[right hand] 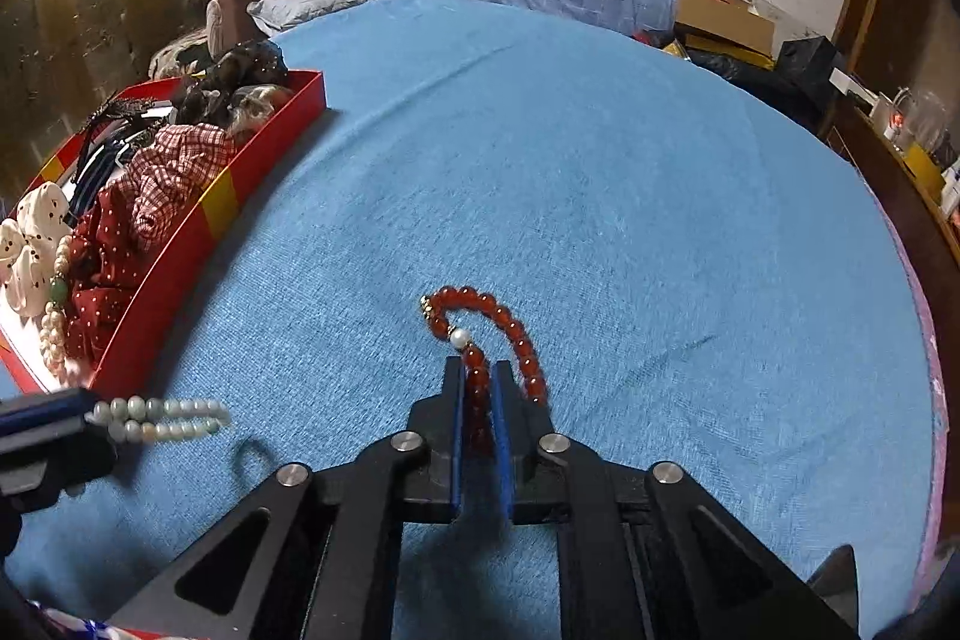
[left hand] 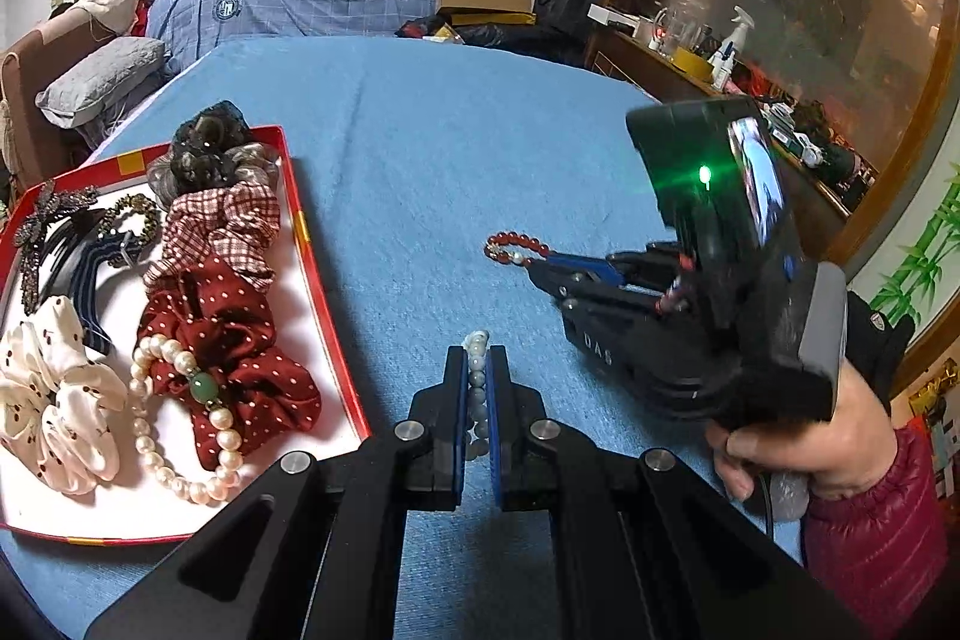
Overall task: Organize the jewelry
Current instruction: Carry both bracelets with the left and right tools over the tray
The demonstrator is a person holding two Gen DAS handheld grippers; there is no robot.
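My left gripper [left hand: 477, 361] is shut on a pale green bead bracelet [left hand: 477, 340], held above the blue cloth just right of the red tray [left hand: 303, 220]. In the right wrist view the same bracelet [right hand: 162, 418] sticks out of the left gripper [right hand: 90, 415] at the lower left. My right gripper [right hand: 478, 370] is shut on a red bead bracelet [right hand: 504, 322] with one white bead. It also shows in the left wrist view [left hand: 537, 265], holding the red bracelet [left hand: 513, 247] out over the cloth.
The red tray [right hand: 198, 220] holds several scrunchies [left hand: 228, 334], a pearl bracelet with a green bead [left hand: 180, 424], hair clips [left hand: 78, 244] and a dark hair tie. The blue cloth [right hand: 600, 190] covers the table. A pillow, bedding and boxes lie beyond; a cluttered shelf stands at right.
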